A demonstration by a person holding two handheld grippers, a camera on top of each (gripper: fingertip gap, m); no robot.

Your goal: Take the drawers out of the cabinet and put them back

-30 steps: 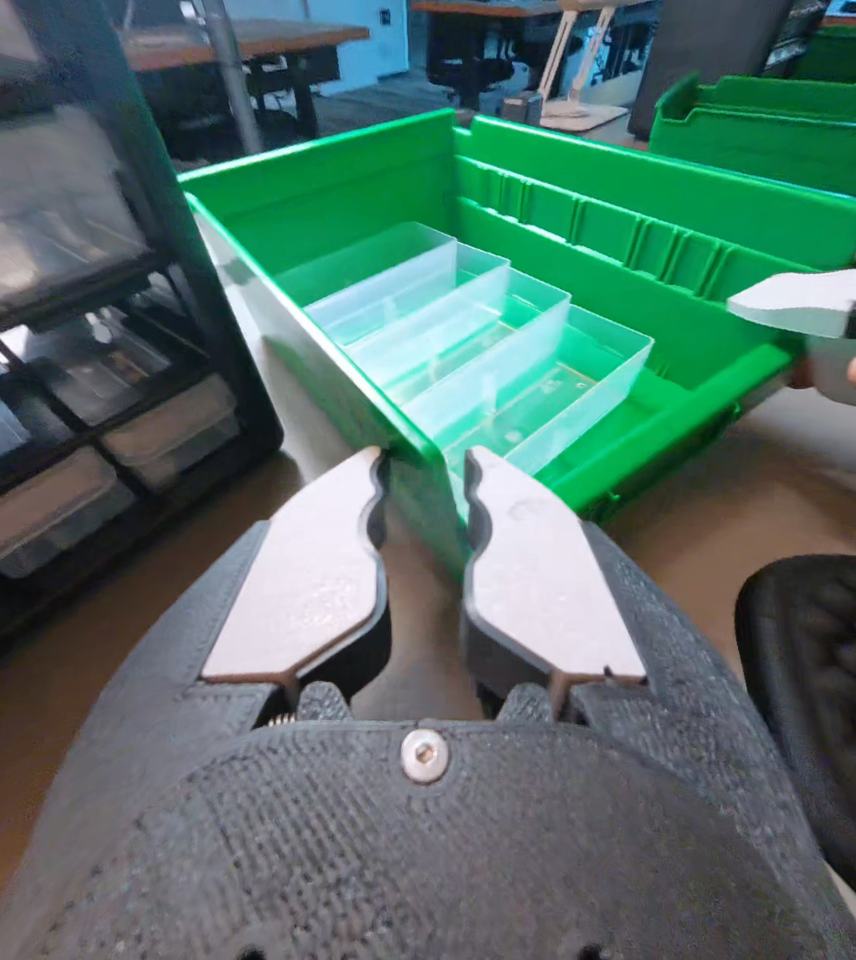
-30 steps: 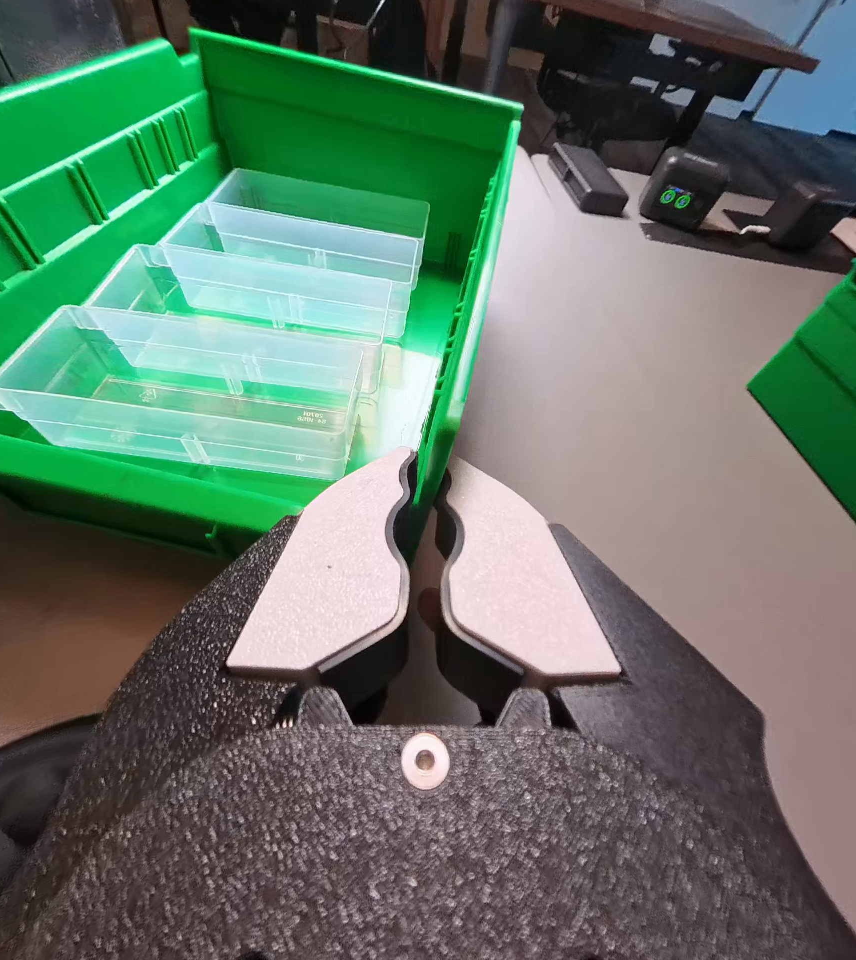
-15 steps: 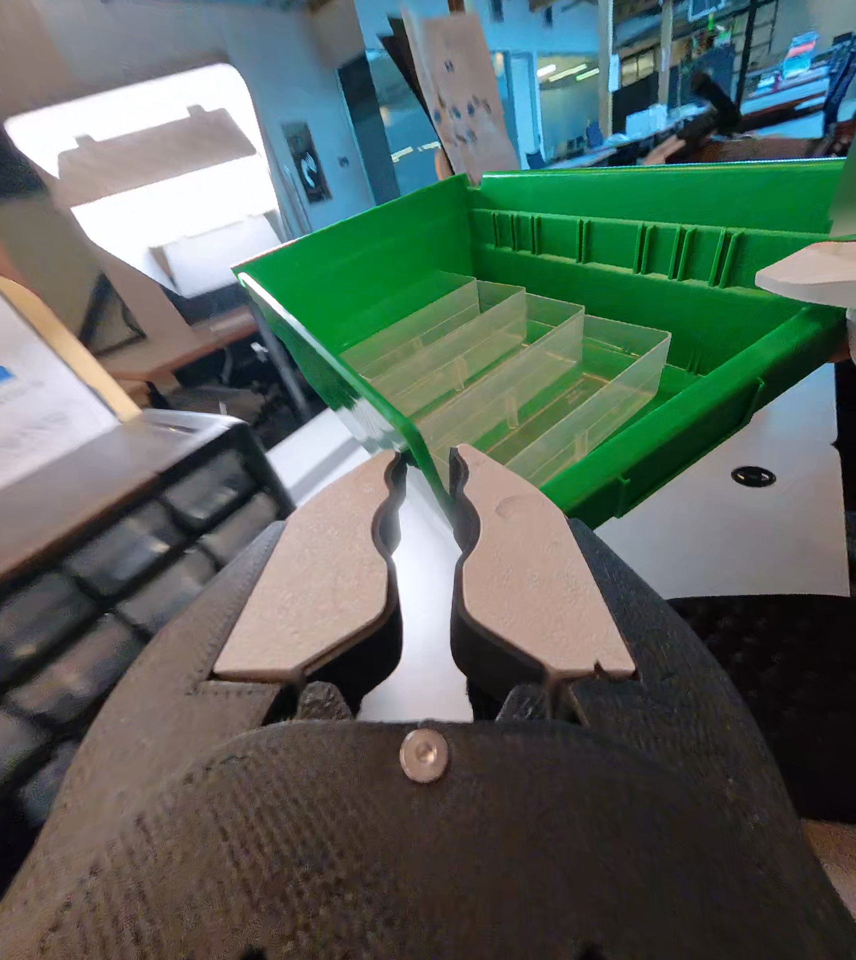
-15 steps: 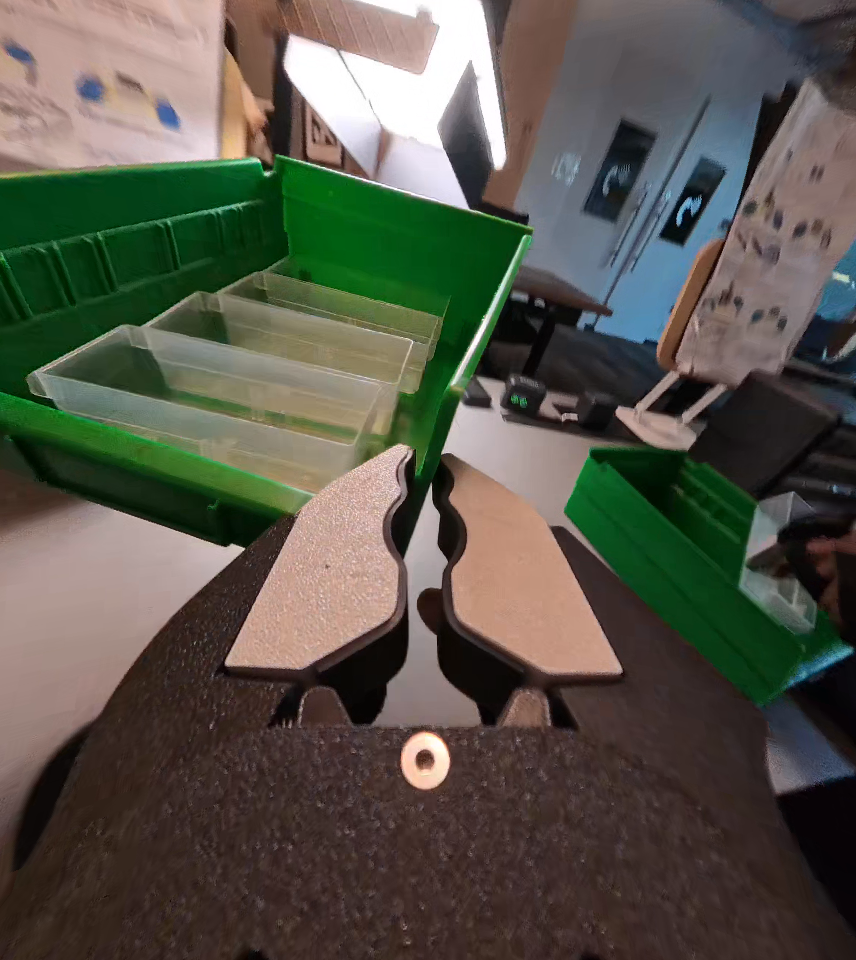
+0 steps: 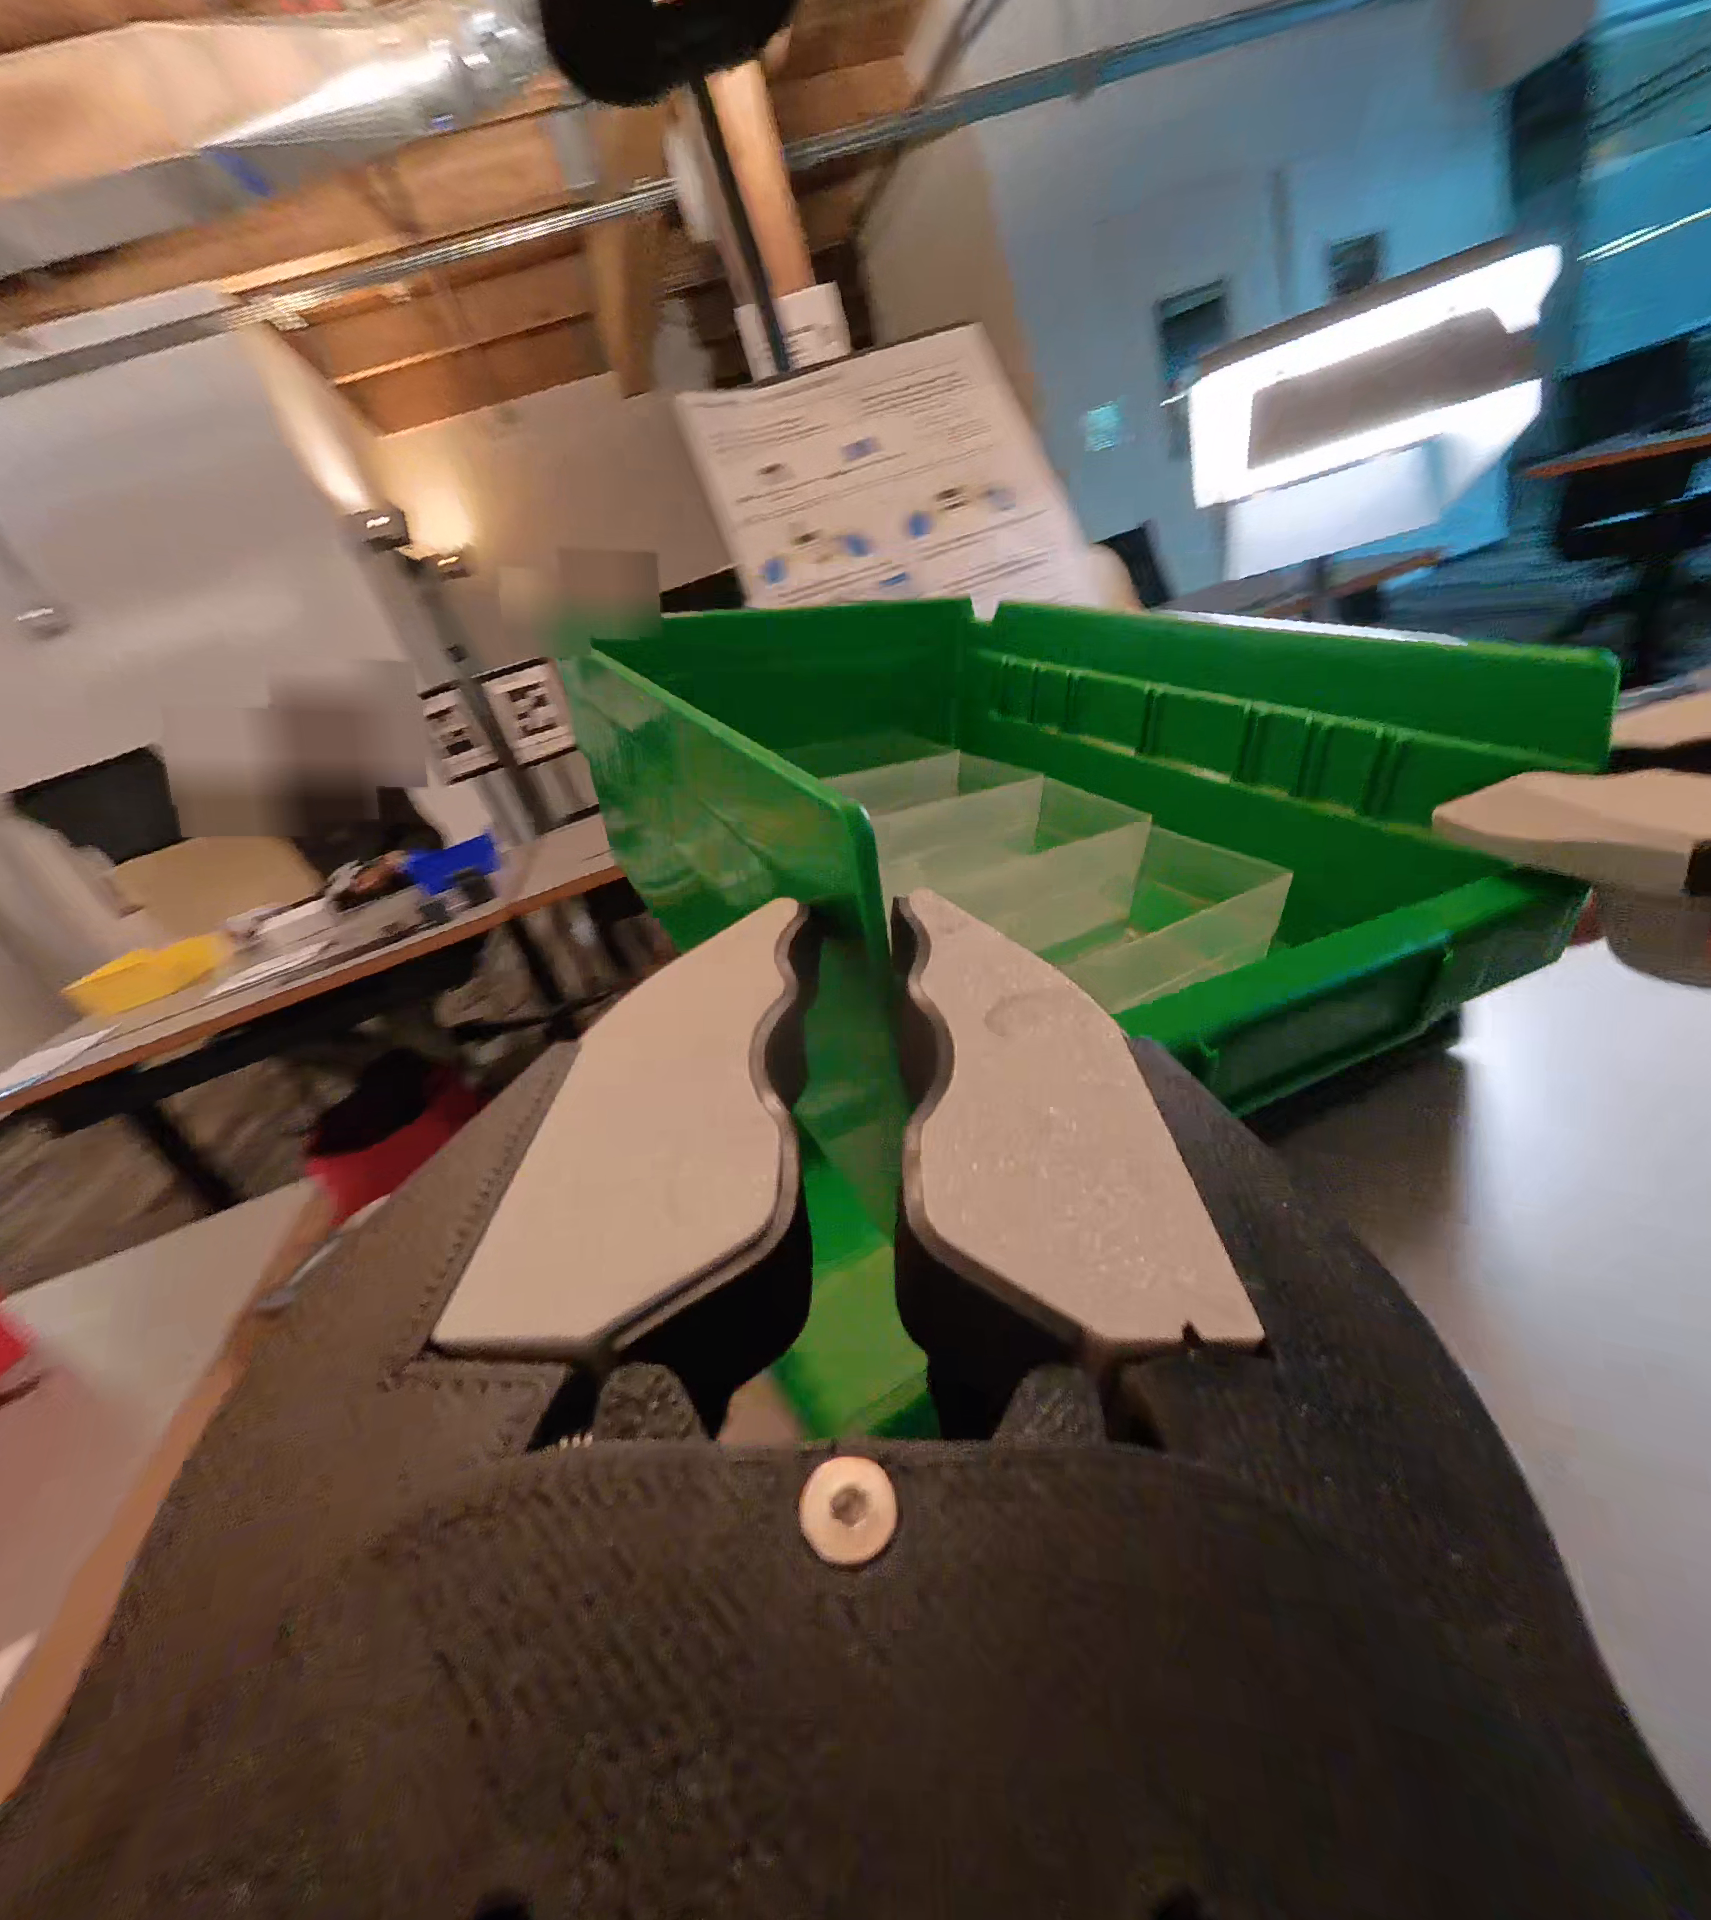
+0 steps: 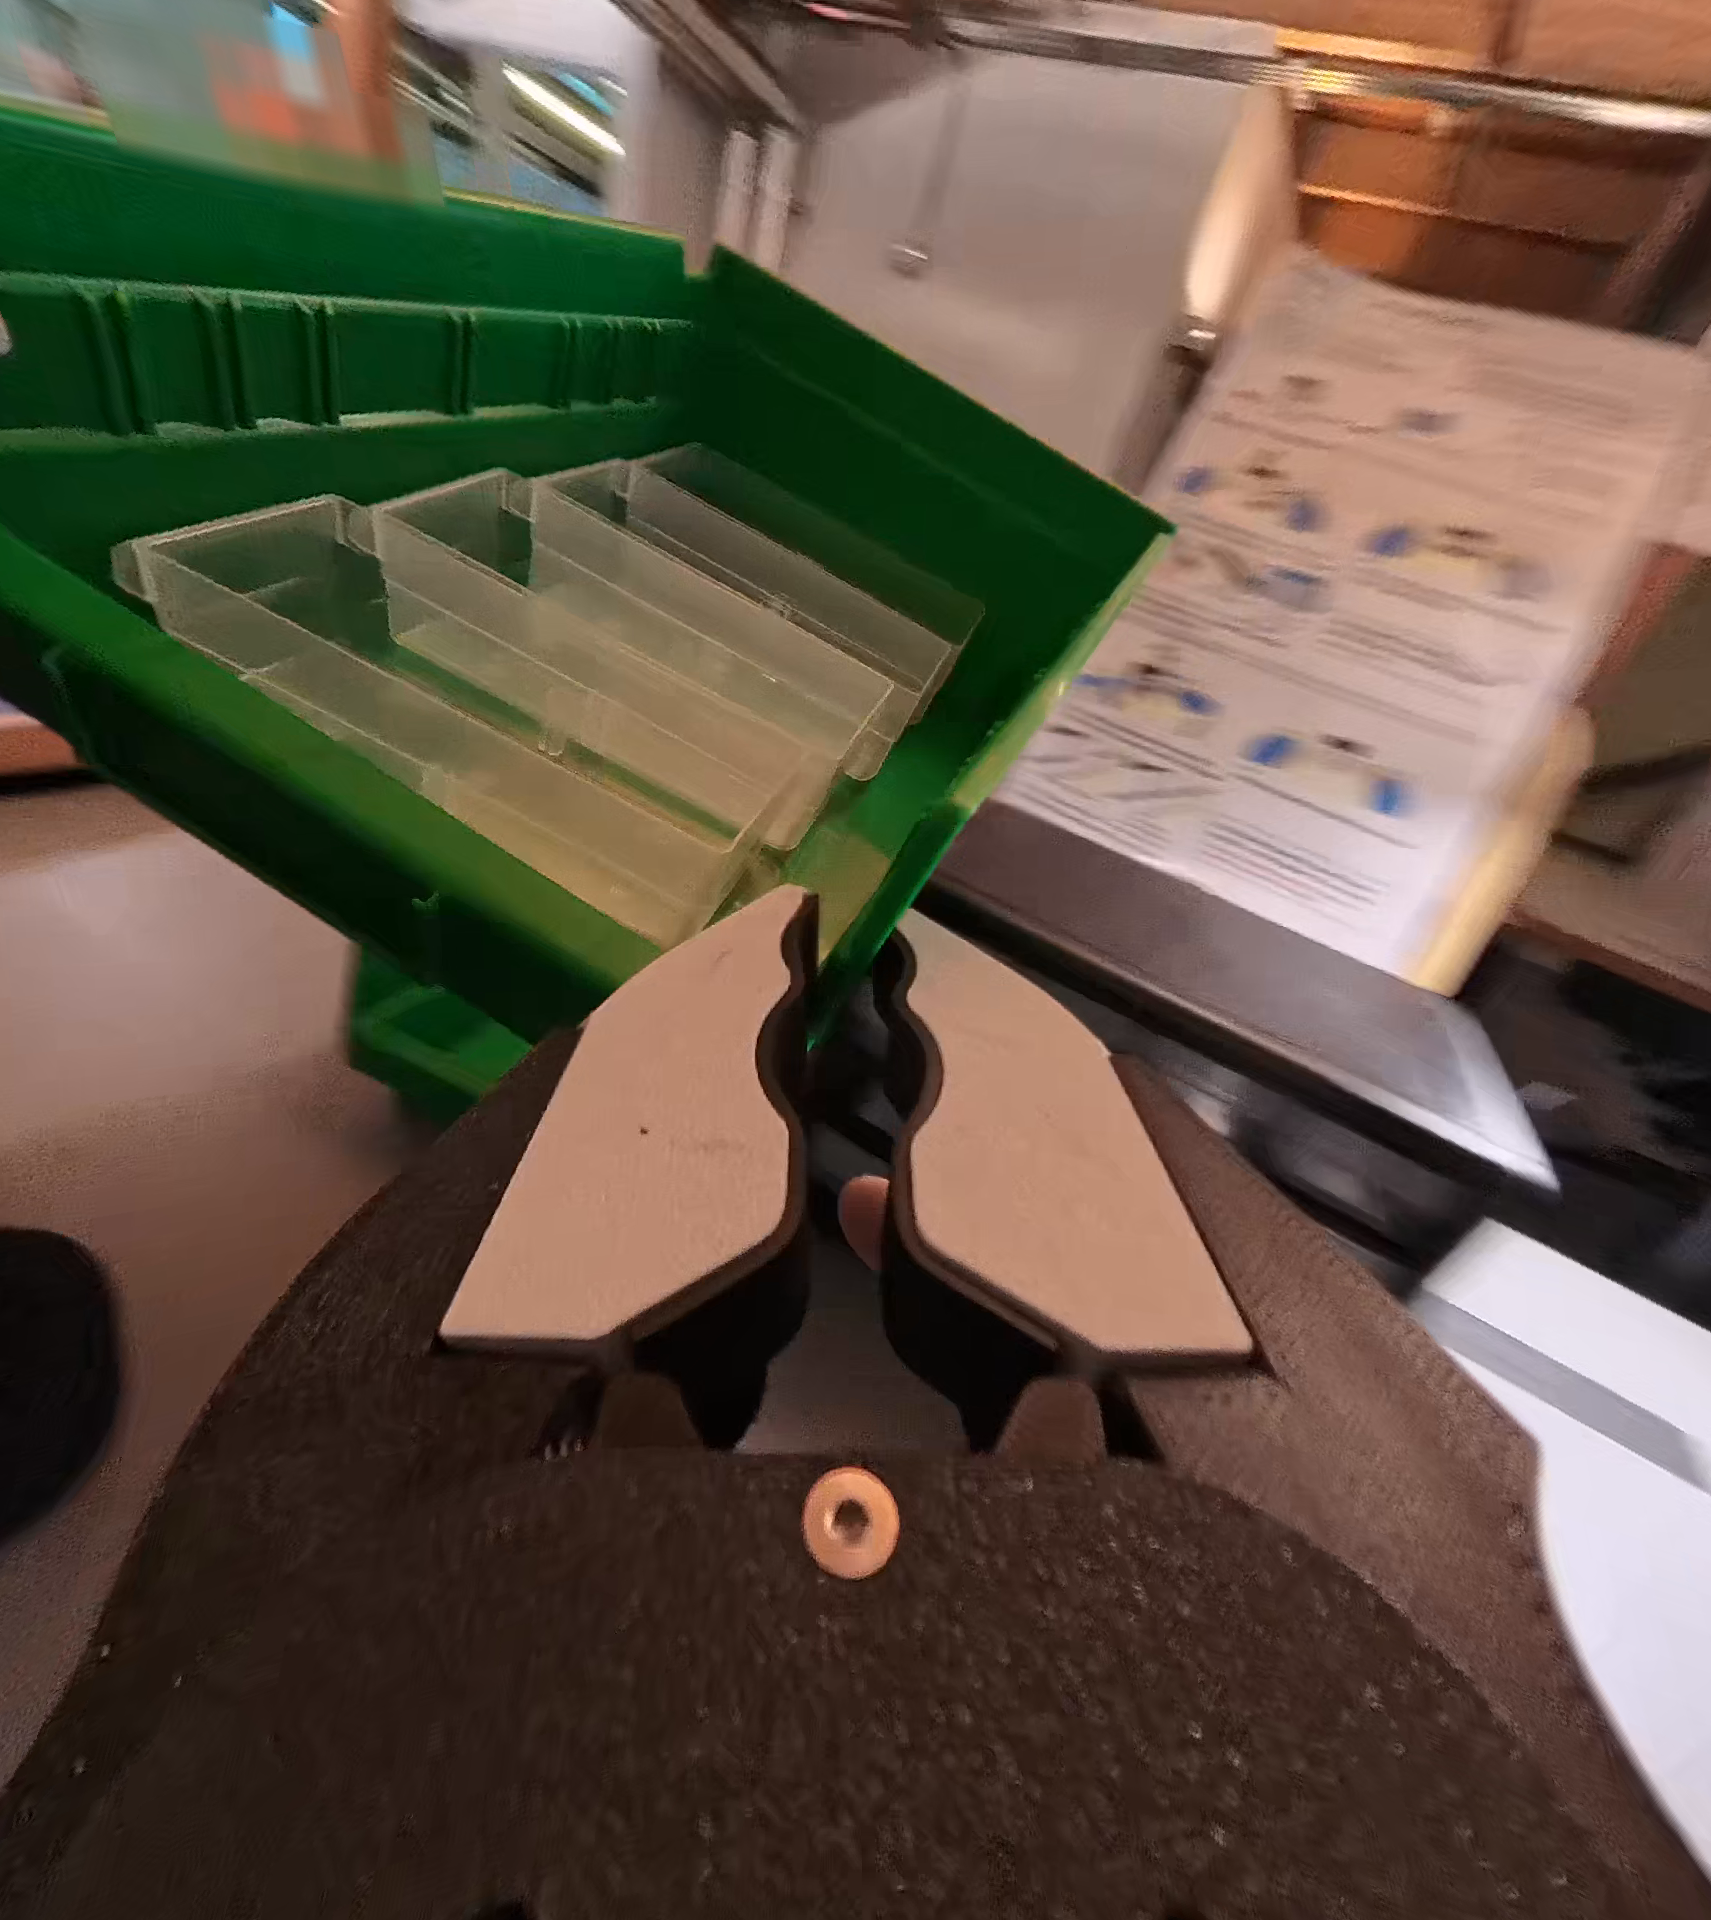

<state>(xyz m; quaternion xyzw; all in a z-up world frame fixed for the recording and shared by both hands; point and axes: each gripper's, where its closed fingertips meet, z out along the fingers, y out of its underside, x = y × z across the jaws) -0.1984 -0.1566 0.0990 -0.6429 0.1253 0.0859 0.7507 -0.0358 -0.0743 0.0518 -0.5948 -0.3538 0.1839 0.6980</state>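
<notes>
1. A green bin (image 5: pixel 1194 727) is held in the air above a grey table (image 5: pixel 1609 1195), and is best kept level.
2. Four clear drawers (image 6: pixel 560 644) lie inside the bin, crowded toward its right wall.
3. The left gripper (image 5: pixel 851 920) is clamped on the left wall.
4. The right gripper (image 6: pixel 846 935) is clamped on the right wall.

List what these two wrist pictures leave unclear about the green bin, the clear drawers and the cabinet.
- Cabinet: in neither view, so its state is unknown.
- Green bin: underside hidden in both views, so whether it touches a table is unclear.
- Clear drawers: exact count blurred by motion in the right wrist view; overlapping in the left.
- Right claw: its grip on the bin wall is hidden by its own fingers.
</notes>
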